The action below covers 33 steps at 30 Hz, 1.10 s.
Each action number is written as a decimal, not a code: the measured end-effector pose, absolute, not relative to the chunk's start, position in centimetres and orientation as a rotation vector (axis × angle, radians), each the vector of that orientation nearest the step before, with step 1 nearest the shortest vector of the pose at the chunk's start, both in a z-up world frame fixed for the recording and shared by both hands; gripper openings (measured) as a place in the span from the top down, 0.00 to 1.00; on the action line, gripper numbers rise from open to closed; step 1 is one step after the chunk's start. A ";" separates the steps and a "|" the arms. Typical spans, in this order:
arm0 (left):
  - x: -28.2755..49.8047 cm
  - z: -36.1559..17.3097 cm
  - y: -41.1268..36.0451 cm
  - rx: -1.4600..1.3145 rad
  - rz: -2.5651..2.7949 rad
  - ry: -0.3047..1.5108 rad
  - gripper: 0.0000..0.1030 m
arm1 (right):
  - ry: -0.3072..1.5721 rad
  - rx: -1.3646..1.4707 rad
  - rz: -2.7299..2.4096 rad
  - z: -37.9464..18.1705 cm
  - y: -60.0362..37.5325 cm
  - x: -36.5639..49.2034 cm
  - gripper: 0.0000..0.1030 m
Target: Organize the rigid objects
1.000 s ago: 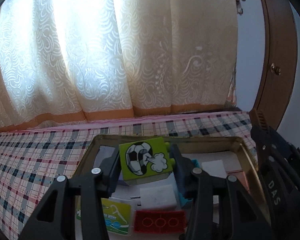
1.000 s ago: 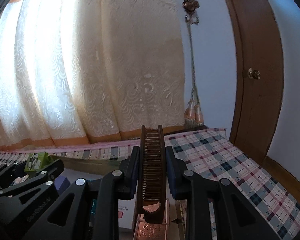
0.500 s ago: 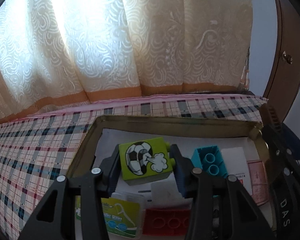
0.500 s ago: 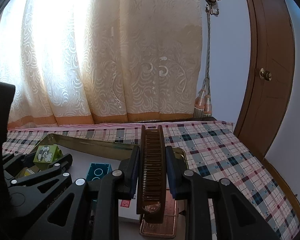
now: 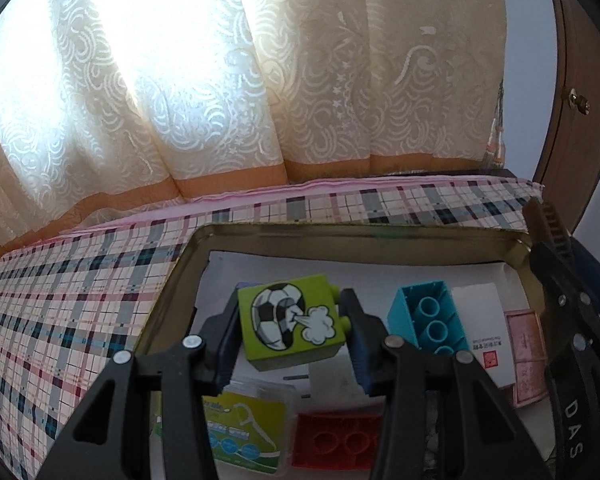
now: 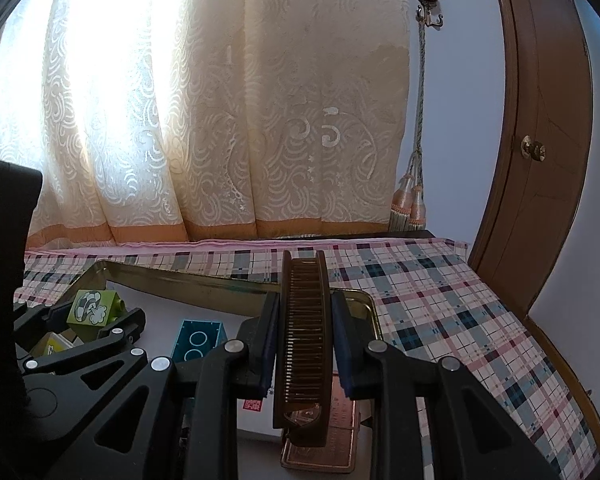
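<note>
— What's in my left gripper [image 5: 290, 330]?

— A lime-green plastic block [image 5: 290, 326], glossy, printed with a football and a puff of smoke, side studs pointing right. My jaws are closed against its two sides; it hangs tilted above the metal tray [image 5: 380, 234], over the middle of the near half.

— And the right one?

— My right gripper [image 6: 303, 344] is clamped on a dark brown folding comb [image 6: 304, 340], fine teeth facing me, its long axis running away from the camera. It hovers over the tray's right edge, above a coppery embossed tin [image 6: 324, 450].

— What lies on the tray?

— A paper-lined floor. A teal hollow block [image 5: 428, 322], open tubes up, towards the right; a white card [image 5: 484, 332] touching it; a red block [image 5: 336, 444] at the near edge; a floss-pick packet [image 5: 240, 438] beside it on the left.

— Underneath?

— A plaid cloth [image 5: 72, 300], soft weave.

— Pose?

— Both grippers point towards the curtain [image 6: 220, 100], side by side, level, left gripper lower-left in the right view.
</note>
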<state>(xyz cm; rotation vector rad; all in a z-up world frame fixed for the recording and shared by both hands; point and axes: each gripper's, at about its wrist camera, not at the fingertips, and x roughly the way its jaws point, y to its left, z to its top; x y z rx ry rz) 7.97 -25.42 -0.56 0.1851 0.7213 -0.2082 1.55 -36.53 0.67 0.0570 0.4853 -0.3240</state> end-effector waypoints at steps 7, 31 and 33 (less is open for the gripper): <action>7.8 0.2 -24.9 0.137 -0.206 0.716 0.08 | 0.471 0.060 -0.299 0.8 -36.4 1.4 0.65; 2.4 0.9 -21.0 0.058 -0.226 0.473 0.00 | 0.205 0.373 -0.284 0.8 -40.9 -4.3 0.16; 2.2 0.8 -20.9 0.067 -0.231 0.462 0.00 | 0.194 0.362 -0.294 0.6 -40.6 -4.5 0.16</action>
